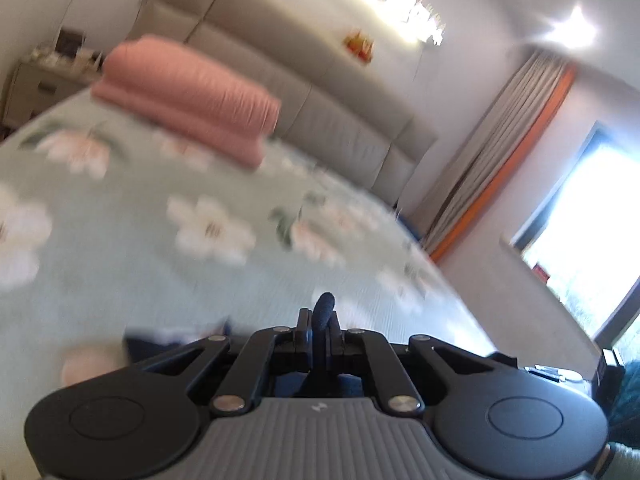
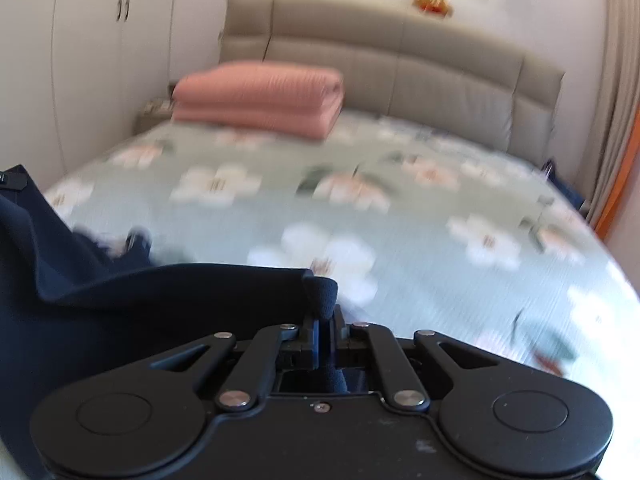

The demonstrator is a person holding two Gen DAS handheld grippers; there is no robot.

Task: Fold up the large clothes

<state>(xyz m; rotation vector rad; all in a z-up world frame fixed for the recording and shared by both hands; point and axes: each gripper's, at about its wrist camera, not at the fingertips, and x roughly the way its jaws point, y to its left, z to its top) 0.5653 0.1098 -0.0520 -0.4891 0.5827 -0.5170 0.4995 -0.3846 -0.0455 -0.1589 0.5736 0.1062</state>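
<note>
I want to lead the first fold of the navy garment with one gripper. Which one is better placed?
Probably the right gripper: it is shut on the navy garment, whose cloth hangs broadly beside it over the bed. The left gripper also pinches navy cloth, but only a small tuft shows.

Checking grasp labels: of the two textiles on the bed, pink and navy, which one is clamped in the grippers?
The navy garment: both the left gripper and the right gripper pinch it. The folded pink quilt lies untouched by the headboard.
</note>
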